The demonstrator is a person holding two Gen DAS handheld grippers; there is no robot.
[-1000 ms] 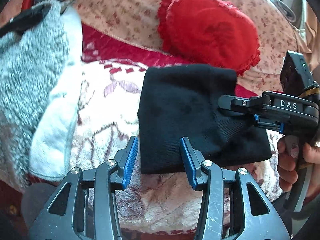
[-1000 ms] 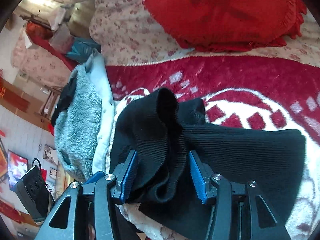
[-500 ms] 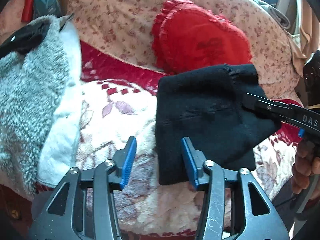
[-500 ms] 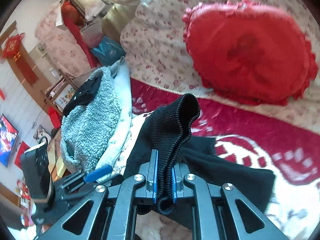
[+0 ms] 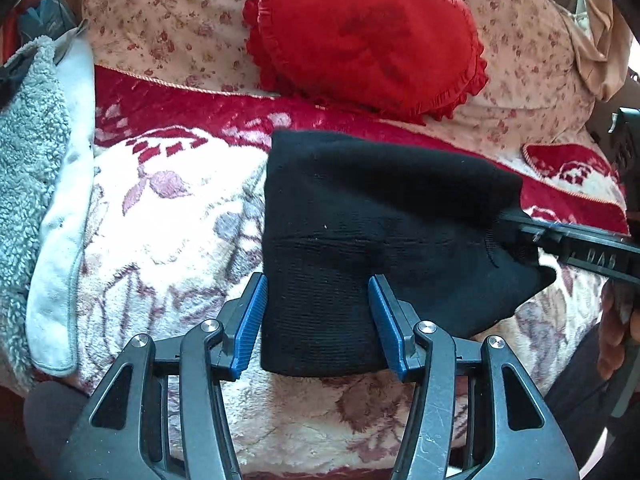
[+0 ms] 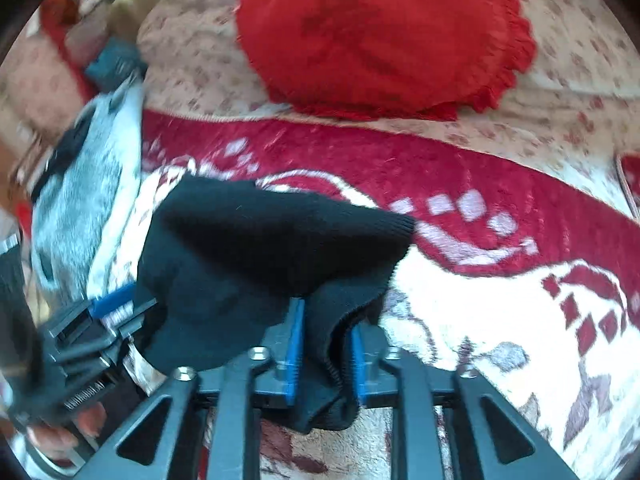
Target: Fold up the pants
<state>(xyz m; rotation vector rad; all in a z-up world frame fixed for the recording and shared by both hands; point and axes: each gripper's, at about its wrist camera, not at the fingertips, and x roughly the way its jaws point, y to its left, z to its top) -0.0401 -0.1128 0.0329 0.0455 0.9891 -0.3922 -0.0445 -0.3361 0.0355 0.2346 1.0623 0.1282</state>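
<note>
The black knit pants [image 5: 372, 220] are a folded bundle on the red and cream floral blanket [image 5: 168, 208]. My left gripper [image 5: 318, 314] is open, its blue pads either side of the bundle's near left edge. My right gripper [image 6: 326, 354] has its jaws partly apart with the ribbed hem of the pants [image 6: 256, 256] hanging between them; the pads no longer pinch it tight. In the left wrist view the right gripper [image 5: 520, 232] reaches into the bundle's right end.
A red heart-shaped frilled cushion [image 5: 368, 36] leans on the floral sofa back [image 5: 168, 28] behind the pants. A grey fleece garment with white lining [image 5: 36, 184] lies at the left. The person's hand [image 5: 618, 328] is at the right edge.
The right gripper, clamped on the hem half a second ago, has loosened its jaws and lowered the pants. The left gripper has moved up until its open pads straddle the bundle's edge.
</note>
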